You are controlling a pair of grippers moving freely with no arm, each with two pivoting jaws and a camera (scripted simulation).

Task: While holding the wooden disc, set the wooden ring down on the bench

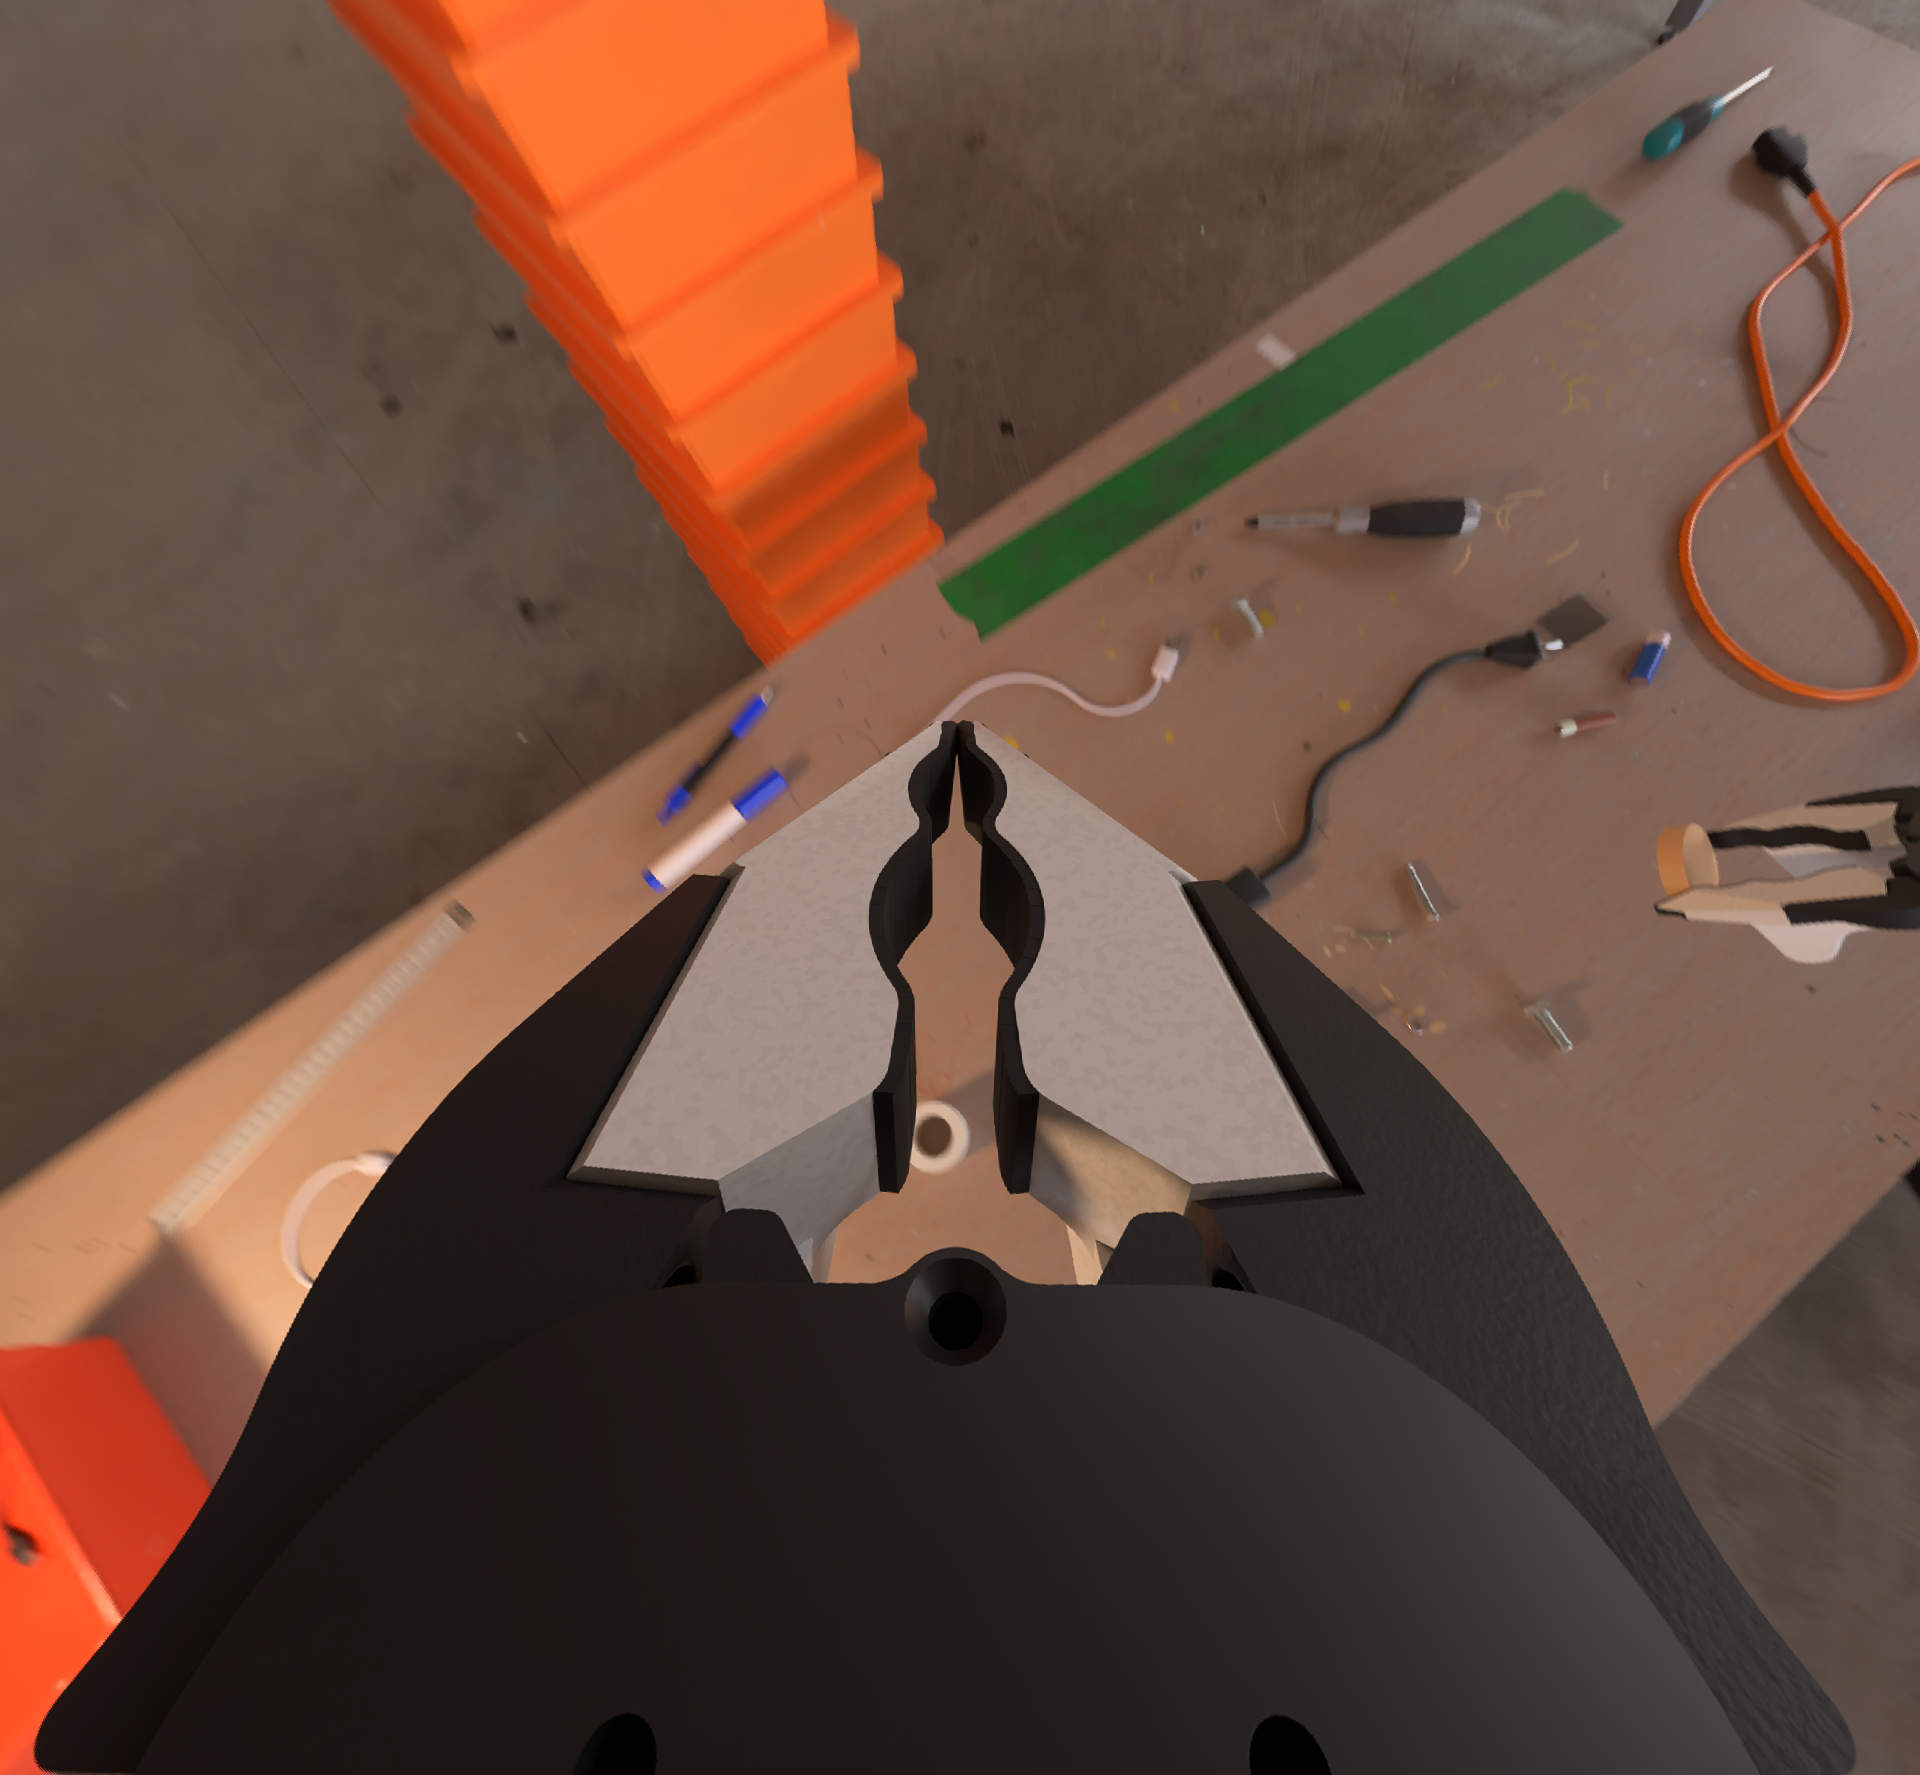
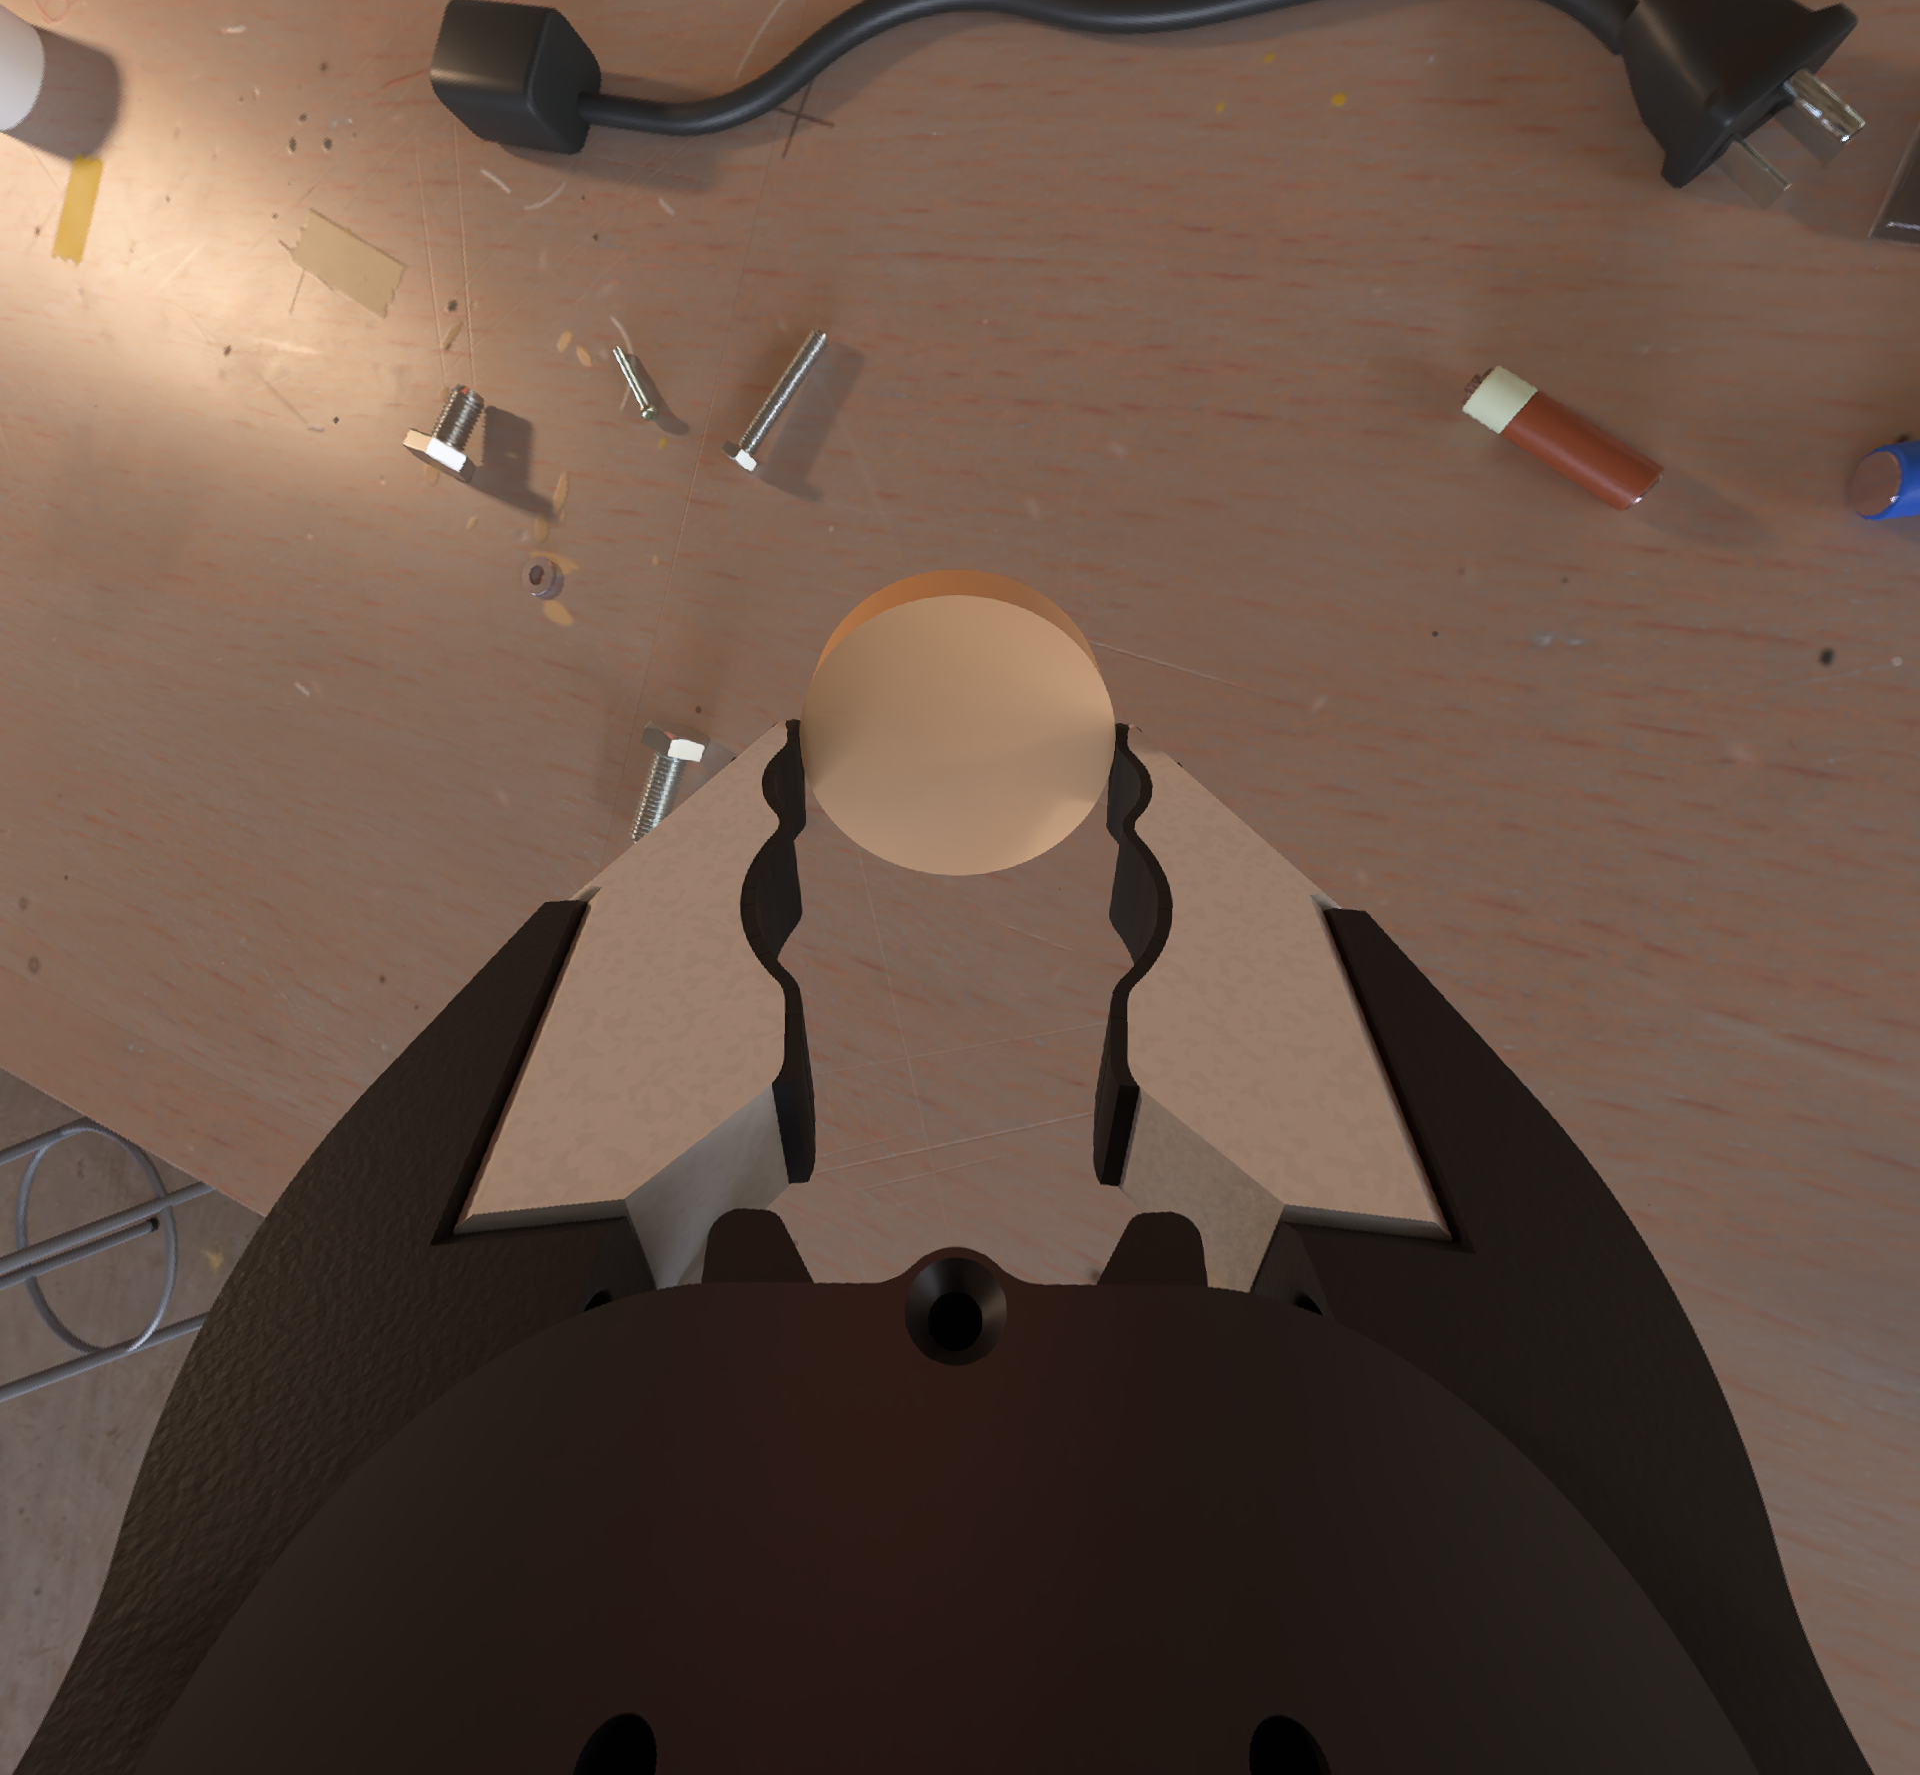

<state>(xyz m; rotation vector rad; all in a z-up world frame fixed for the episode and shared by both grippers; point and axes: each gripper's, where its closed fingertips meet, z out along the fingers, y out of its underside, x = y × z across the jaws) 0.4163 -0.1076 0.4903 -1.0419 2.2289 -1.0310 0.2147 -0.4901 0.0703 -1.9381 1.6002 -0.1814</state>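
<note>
My right gripper [image 2: 956, 738] is shut on the wooden disc [image 2: 956, 728], gripping its rim from both sides and holding it above the bench [image 2: 1351, 790]. In the left wrist view this gripper [image 1: 1673, 884] and the disc [image 1: 1678, 858] show at the far right. My left gripper [image 1: 956, 733] is shut with its tips touching and nothing between them. A small pale ring [image 1: 935, 1138] lies flat on the bench [image 1: 1351, 1206], seen through the gap near the base of the left fingers.
A tall stack of orange bins [image 1: 675, 219] stands at the bench's far edge by a green tape strip [image 1: 1278, 416]. Markers [image 1: 717, 821], a screwdriver [image 1: 1382, 518], an orange cable [image 1: 1787, 437], a black power cord [image 2: 1091, 32], bolts [image 2: 779, 406] and a red battery [image 2: 1569, 452] lie scattered.
</note>
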